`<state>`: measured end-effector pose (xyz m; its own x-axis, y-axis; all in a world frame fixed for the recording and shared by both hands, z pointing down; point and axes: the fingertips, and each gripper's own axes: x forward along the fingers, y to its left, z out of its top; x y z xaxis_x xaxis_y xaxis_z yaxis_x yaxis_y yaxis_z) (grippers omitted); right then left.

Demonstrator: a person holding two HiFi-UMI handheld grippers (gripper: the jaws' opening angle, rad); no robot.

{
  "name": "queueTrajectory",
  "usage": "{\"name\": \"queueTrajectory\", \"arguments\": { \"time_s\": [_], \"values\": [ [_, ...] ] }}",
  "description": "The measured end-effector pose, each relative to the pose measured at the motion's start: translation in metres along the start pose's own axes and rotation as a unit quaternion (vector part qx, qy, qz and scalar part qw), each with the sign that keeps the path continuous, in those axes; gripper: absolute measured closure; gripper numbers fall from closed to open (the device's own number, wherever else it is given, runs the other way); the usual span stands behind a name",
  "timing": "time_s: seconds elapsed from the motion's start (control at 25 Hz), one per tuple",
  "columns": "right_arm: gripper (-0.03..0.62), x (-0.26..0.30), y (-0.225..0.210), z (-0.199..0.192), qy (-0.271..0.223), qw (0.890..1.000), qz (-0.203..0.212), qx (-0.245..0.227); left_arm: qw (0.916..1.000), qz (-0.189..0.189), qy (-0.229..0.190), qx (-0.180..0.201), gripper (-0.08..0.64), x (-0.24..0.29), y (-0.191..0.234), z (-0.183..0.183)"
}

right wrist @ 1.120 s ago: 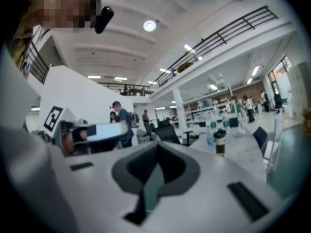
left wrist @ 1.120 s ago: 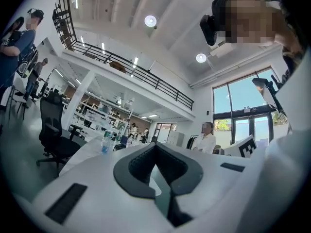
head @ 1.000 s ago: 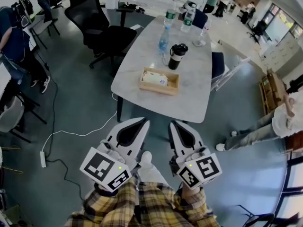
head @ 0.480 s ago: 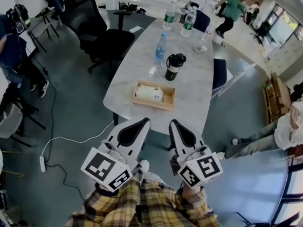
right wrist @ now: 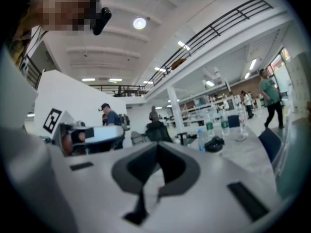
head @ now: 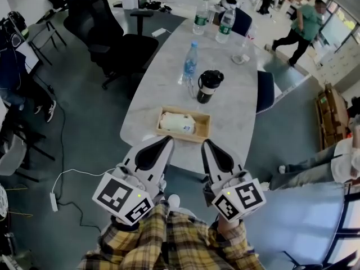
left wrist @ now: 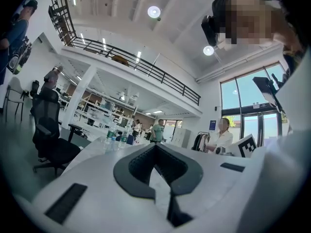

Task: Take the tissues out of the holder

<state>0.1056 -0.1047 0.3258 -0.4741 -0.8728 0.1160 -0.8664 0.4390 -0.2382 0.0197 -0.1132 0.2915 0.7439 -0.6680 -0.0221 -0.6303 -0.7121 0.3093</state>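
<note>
White-shelled with dark grey pads, two grippers show low in the head view, side by side and pointing at the counter's near end. The left gripper (head: 164,144) has its jaws pressed together with nothing between them. The right gripper (head: 207,146) is likewise closed and empty. Each carries one cube with square markers, and two yellow plaid sleeves (head: 169,241) run in behind them.

Just beyond the jaw tips, by the near edge of the pale marbled counter (head: 236,111), sits one shallow wooden holder (head: 203,131). Inside it lies one white pack of tissues (head: 177,122), set towards its left side with bare wood showing on the right. Neither gripper touches the holder.

Farther along stands one black lidded cup (head: 207,86). Three bottles are on the counter. A blue-labelled bottle (head: 190,65) stands just left of the cup. Near the far end, a green-labelled bottle (head: 201,19) stands close to a second green-labelled bottle (head: 225,25).

A black office chair (head: 126,44) stands off the counter's left side, and one dark blue chair (head: 264,91) is at its right.
</note>
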Motion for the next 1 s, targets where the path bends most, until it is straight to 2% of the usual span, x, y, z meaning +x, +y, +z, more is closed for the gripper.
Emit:
{"name": "queueTrajectory", "arguments": {
  "time_s": [0.52,0.72,1.0],
  "values": [
    [0.583,0.117,-0.057,0.032,-0.02,0.999,-0.041,-0.004,0.9987,-0.045,0.019,0.012,0.541,0.091,0.098,0.024],
    [0.583,0.138,-0.076,0.035,-0.023,0.998,-0.067,-0.003,0.9972,-0.067,0.03,0.012,0.541,0.114,0.118,0.023],
    [0.583,0.147,-0.087,0.028,-0.001,0.997,-0.075,-0.004,0.9967,-0.073,0.036,0.001,0.541,0.128,0.131,0.022]
  ]
}}
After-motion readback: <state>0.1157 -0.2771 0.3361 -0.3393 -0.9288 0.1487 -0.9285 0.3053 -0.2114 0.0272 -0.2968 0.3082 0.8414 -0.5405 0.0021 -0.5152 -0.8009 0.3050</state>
